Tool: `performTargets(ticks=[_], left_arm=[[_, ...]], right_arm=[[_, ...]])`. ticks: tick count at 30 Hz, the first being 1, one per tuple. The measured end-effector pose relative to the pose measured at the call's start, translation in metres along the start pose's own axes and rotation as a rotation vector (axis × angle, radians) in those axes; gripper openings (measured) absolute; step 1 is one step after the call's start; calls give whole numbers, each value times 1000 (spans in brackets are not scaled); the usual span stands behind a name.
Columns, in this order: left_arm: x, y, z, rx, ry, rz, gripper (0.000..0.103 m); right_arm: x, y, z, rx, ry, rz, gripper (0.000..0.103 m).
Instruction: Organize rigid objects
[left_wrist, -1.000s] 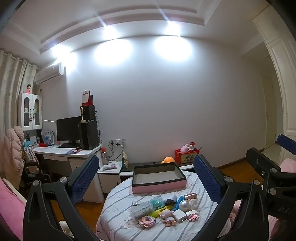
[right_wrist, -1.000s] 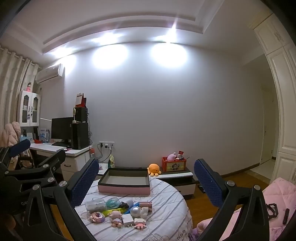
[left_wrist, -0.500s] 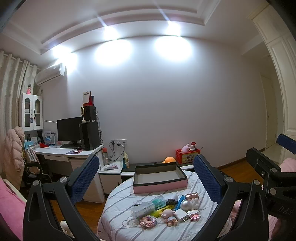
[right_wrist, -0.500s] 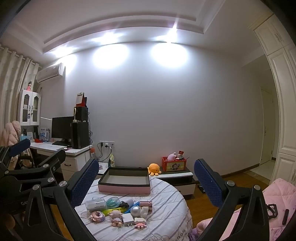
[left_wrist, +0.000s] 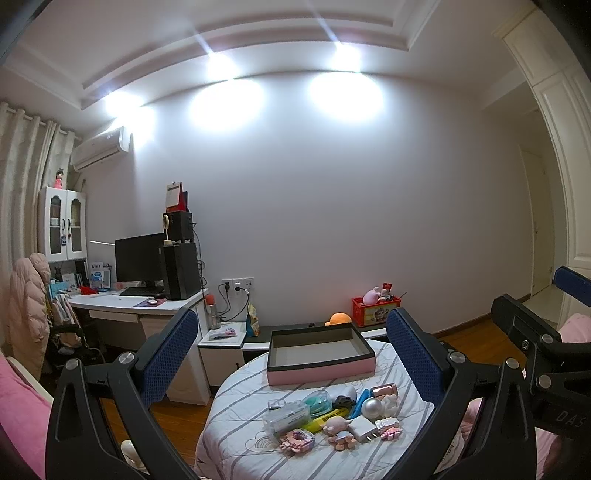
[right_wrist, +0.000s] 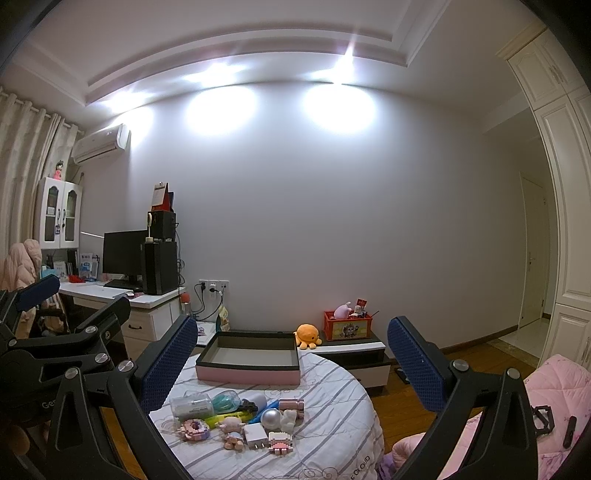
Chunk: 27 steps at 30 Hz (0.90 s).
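round striped-cloth table (right_wrist: 332, 435), bedroom desk (right_wrist: 110, 291)

Left gripper (left_wrist: 291, 354): fingers spread wide, nothing between the blue pads, held level and raised. Right gripper (right_wrist: 291, 358): fingers likewise spread wide, nothing held, level and raised. The two units sit side by side, each visible at the edge of the other's view

Open air above the trinkets (right_wrist: 240, 417) (pink box (right_wrist: 248, 360) behind).
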<state>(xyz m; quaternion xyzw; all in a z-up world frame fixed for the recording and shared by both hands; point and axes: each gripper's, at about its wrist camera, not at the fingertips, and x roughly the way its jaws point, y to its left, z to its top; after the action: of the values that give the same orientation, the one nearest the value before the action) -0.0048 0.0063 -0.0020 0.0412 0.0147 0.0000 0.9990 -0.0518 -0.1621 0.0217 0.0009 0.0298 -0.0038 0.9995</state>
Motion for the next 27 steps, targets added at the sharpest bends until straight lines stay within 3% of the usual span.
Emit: performTargets(ticks=[27], left_arm=[[-1,-2,2,7,-10,6,103]], right_arm=[[0,-1,-1,-3,-1,0,103]])
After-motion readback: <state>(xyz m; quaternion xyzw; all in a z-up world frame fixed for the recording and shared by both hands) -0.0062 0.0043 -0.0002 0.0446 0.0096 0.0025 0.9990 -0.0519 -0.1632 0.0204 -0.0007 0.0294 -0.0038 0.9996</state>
